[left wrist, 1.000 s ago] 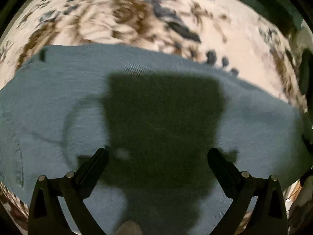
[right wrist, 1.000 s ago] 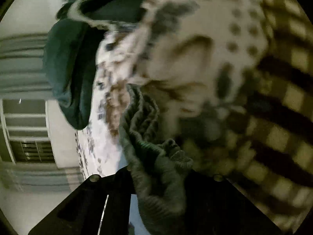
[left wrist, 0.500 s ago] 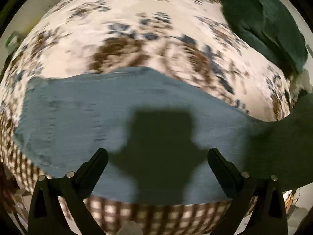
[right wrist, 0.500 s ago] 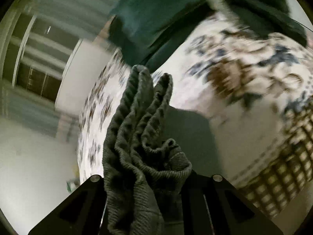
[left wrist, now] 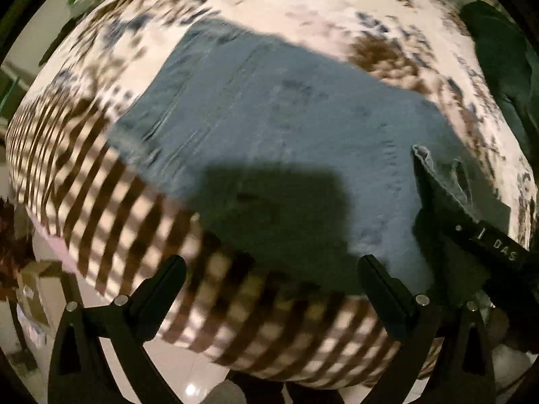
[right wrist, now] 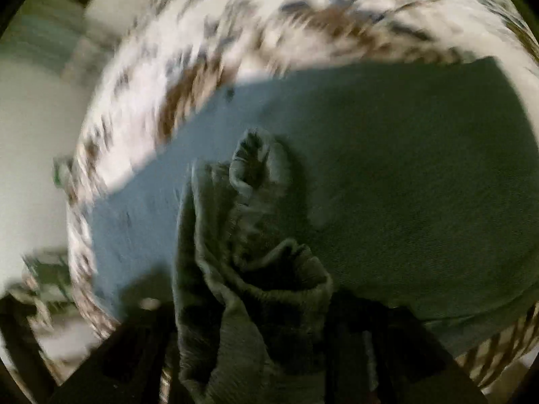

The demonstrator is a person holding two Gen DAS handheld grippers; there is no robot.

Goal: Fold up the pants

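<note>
The blue-grey pants (left wrist: 286, 107) lie flat on a floral bedspread (left wrist: 303, 3), near its checked front edge. My left gripper (left wrist: 269, 279) is open and empty, hovering above the near edge of the pants. My right gripper (right wrist: 249, 306) is shut on a bunched, ribbed end of the pants (right wrist: 242, 235) and holds it above the flat part (right wrist: 404, 175). In the left wrist view the right gripper (left wrist: 448, 208) comes in from the right with a raised cloth edge (left wrist: 427, 158) in its jaws.
A dark green garment (left wrist: 498, 57) lies at the far right of the bed. The bed's checked border (left wrist: 111, 208) drops to a white tiled floor (left wrist: 188, 380). A white wall (right wrist: 30, 107) shows on the left in the right wrist view.
The left gripper has pulled back and swung left, so more of the pants and bed edge show. The right gripper has swung over the pants with the bunched end and now appears in the left view.
</note>
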